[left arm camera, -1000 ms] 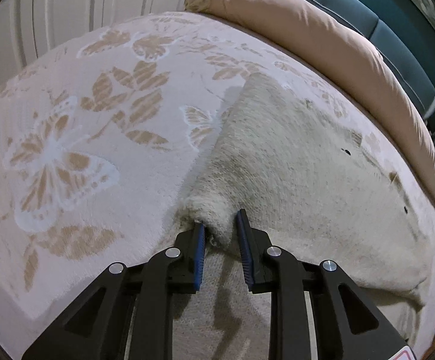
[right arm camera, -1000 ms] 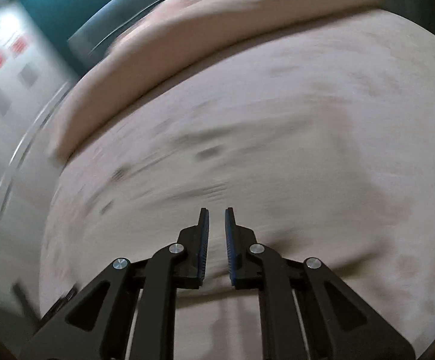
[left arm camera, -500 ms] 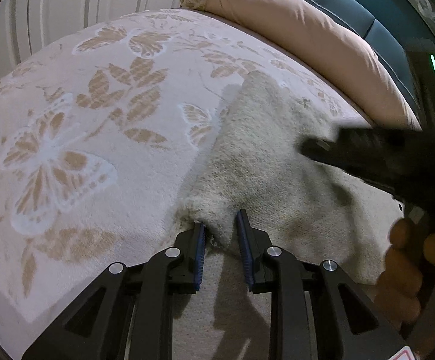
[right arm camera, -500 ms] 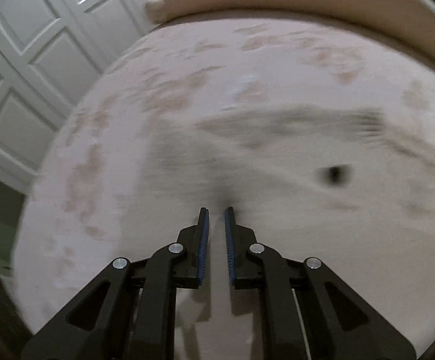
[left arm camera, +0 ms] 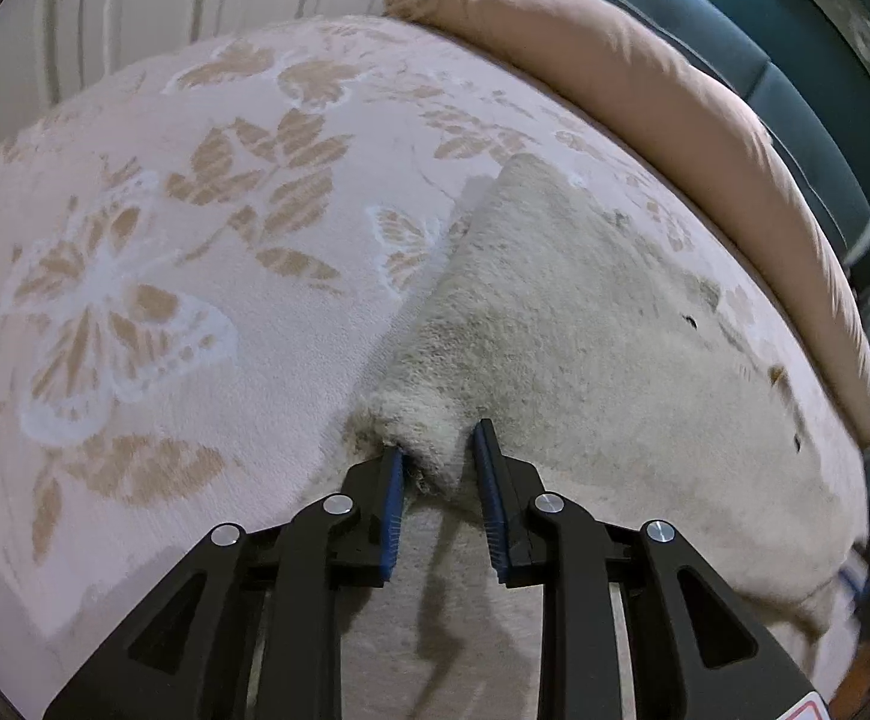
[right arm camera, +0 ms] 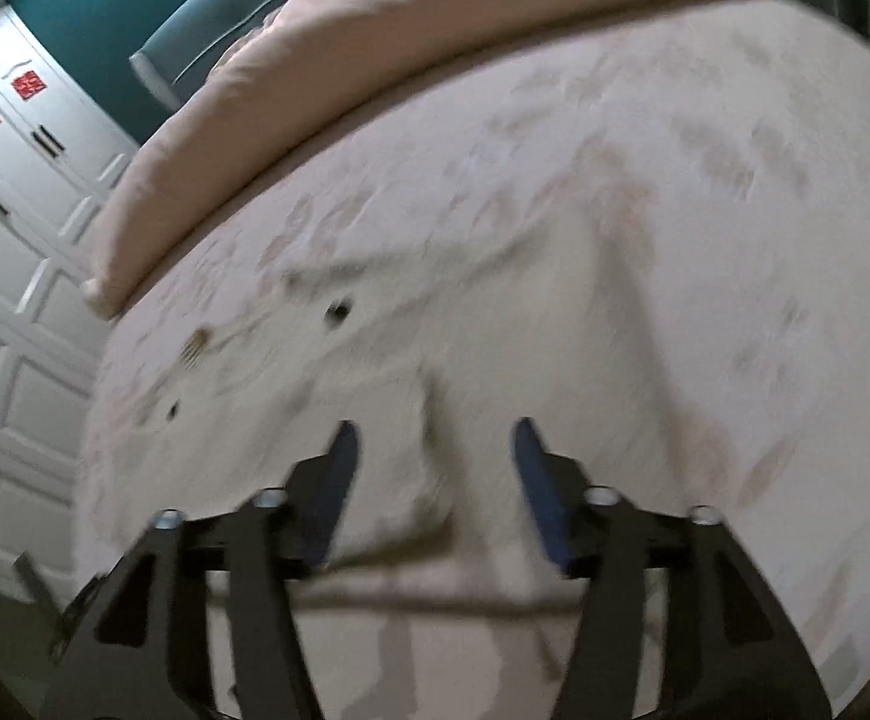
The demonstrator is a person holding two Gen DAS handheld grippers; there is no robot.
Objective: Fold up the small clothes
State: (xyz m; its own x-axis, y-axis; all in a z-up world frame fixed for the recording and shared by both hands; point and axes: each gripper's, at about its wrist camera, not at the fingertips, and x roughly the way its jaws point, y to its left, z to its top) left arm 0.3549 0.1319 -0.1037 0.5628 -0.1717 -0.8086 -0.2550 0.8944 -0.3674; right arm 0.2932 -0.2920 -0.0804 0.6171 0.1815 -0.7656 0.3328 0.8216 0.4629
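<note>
Left gripper (left arm camera: pixel 438 456) clamped on fuzzy cream garment (left arm camera: pixel 585 324) corner; right gripper (right arm camera: pixel 432 450) spread wide

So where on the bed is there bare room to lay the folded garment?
Free: the butterfly-print bedspread left of the garment, up to the pillow. Crowded: the right side, where the garment spreads toward the pillow and bed edge.

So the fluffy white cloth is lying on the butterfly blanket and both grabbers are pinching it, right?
Not quite. Only the left gripper pinches the fluffy white cloth, as the left wrist view shows. In the right wrist view, the right gripper is open. The cloth does lie on the butterfly blanket.
</note>
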